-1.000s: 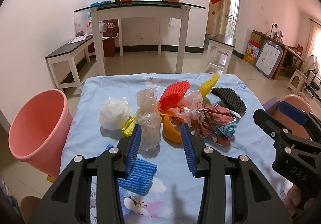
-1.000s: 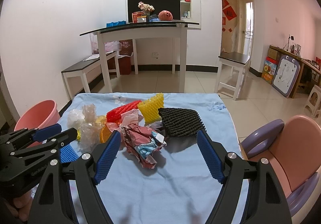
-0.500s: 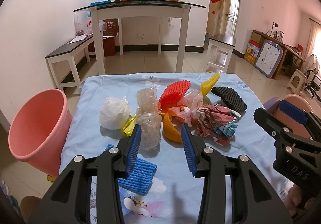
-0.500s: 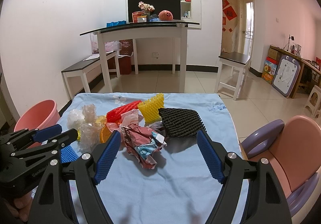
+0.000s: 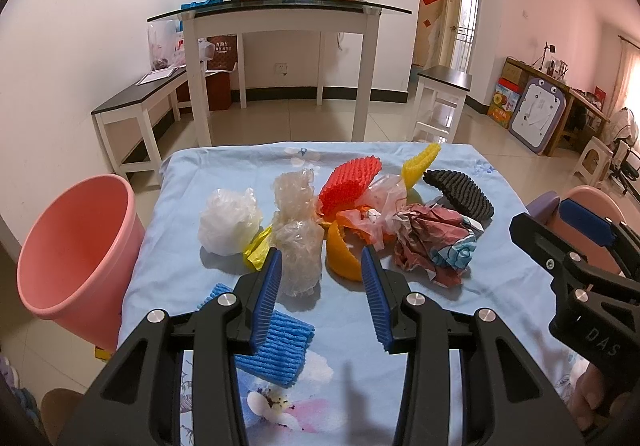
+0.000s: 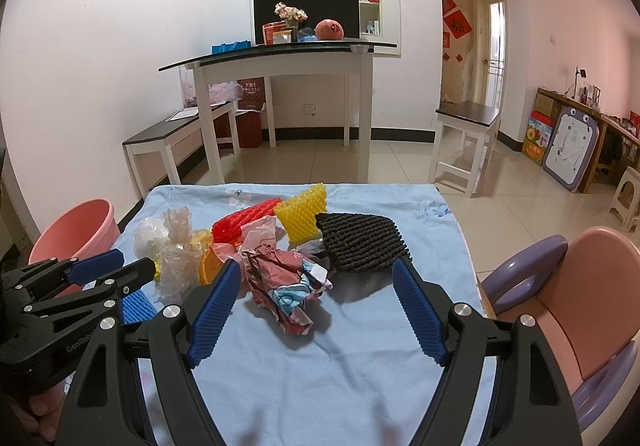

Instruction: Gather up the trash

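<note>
Trash point(image 5: 360, 222) lies heaped mid-surface point(image 5: 500, 286), none yet in the pink bin point(image 5: 76, 246) at the left edge. Left gripper point(image 5: 320, 290) and right gripper point(image 6: 316, 310): fingers spread, empty. Risk: light plastic wads slipping or dragging neighbours off the cloth.

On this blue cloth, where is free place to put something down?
Bare cloth lies in front of the crumpled paper, between the right gripper fingers. The far strip beyond the yellow foam net is free too. The middle-left is crowded.
</note>
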`<state>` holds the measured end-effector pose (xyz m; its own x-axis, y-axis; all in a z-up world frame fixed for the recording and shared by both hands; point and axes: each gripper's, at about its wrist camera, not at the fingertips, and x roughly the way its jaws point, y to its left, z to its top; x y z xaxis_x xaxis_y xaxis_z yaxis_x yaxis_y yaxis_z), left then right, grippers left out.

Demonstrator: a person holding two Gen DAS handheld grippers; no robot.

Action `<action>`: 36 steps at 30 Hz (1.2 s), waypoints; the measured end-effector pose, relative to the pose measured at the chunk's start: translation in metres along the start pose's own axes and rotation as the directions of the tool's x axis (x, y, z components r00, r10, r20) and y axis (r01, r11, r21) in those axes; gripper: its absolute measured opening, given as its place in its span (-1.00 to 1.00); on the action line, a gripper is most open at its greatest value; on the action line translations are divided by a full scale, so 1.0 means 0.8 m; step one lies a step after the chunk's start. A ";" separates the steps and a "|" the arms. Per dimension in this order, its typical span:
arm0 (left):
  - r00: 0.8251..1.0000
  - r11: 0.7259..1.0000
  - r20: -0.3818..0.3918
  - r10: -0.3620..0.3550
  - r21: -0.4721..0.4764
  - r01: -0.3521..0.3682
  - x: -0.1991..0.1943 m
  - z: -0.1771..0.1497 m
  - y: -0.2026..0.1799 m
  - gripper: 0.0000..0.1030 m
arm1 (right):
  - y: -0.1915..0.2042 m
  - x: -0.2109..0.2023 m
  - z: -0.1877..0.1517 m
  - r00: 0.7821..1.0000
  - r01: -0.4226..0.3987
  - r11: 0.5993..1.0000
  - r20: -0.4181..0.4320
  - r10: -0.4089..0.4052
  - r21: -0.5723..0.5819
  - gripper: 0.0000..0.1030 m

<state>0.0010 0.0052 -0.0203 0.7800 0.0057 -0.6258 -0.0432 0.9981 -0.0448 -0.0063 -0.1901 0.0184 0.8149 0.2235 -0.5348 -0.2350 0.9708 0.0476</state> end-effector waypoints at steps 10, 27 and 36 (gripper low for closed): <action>1.000 1.000 -0.002 0.000 0.001 0.000 0.001 0.000 0.000 -0.18 | 0.001 -0.001 0.000 1.000 0.000 1.000 -0.002 0.000 0.001 0.49; 1.000 1.000 -0.029 -0.005 0.005 0.006 -0.006 -0.009 0.017 -0.18 | -0.003 0.004 -0.009 1.000 -0.003 1.000 -0.027 0.004 0.019 0.37; 1.000 0.999 -0.025 0.002 -0.053 -0.003 -0.033 -0.022 0.069 -0.18 | -0.009 0.004 -0.010 0.999 -0.016 0.999 -0.036 0.017 0.028 0.33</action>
<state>-0.0331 0.0590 -0.0200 0.7638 0.0058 -0.6454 -0.0788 0.9933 -0.0843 -0.0059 -0.1972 0.0094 0.7912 0.2370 -0.5638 -0.2333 0.9691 0.0799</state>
